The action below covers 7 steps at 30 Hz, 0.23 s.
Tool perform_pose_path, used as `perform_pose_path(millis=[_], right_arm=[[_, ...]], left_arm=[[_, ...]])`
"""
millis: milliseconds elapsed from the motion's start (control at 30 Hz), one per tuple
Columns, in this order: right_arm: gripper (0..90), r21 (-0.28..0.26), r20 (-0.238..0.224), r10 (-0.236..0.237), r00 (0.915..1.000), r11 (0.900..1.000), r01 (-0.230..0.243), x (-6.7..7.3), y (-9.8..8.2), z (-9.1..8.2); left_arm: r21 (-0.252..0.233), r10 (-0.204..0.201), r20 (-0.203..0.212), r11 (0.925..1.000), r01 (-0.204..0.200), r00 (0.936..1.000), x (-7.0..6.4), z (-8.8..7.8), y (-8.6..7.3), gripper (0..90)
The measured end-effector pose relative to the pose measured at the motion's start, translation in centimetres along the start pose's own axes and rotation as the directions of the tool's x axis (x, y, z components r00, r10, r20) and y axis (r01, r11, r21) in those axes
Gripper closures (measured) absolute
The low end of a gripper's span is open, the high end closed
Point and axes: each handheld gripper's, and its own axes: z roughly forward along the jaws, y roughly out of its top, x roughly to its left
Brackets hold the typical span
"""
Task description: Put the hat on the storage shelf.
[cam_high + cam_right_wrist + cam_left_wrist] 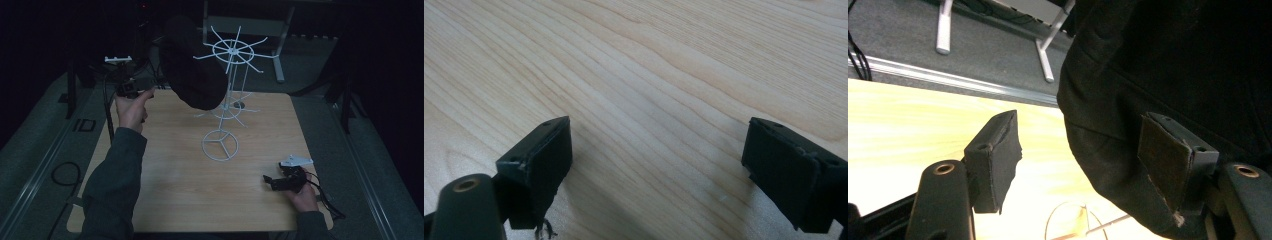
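Black fabric, a hat (195,67), is seen hanging on the far-left prongs of the white wire rack (229,95), high above the tabletop (175,175). It lies just right of the left gripper (127,89), which is held up at the far-left edge by a raised forearm. In the left gripper view the jaws are spread wide, with the hat's lower edge (1108,165) between them, against the right pad, unpinched. The left hand is plainly nearer. The right gripper (285,179) is rested low at the near right, well apart, jaws wide over bare wood.
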Motion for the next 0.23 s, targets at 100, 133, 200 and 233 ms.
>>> perform_pose_path(millis=[100, 133, 200, 233], right_arm=[[12.6, 0.0, 0.0, 0.0, 1.0, 1.0, 0.0, 0.0, 0.0, 0.0], [12.6, 0.0, 0.0, 0.0, 1.0, 1.0, 0.0, 0.0, 0.0, 0.0], [12.6, 0.0, 0.0, 0.0, 1.0, 1.0, 0.0, 0.0, 0.0, 0.0], [12.6, 0.0, 0.0, 0.0, 1.0, 1.0, 0.0, 0.0, 0.0, 0.0]], left_arm=[[0.002, 0.012, -0.005, 0.9999, -0.012, 0.9999, -0.01, -0.24, -0.06, 34.2], [0.002, 0.014, -0.006, 0.9999, -0.014, 0.9999, -0.02, -0.29, -0.09, 34.3], [0.004, 0.029, -0.011, 0.9996, -0.029, 0.9995, -0.09, -0.49, -0.14, 34.3], [0.004, 0.042, -0.02, 0.9991, -0.042, 0.9989, -0.22, -0.66, -0.17, 34.4]])
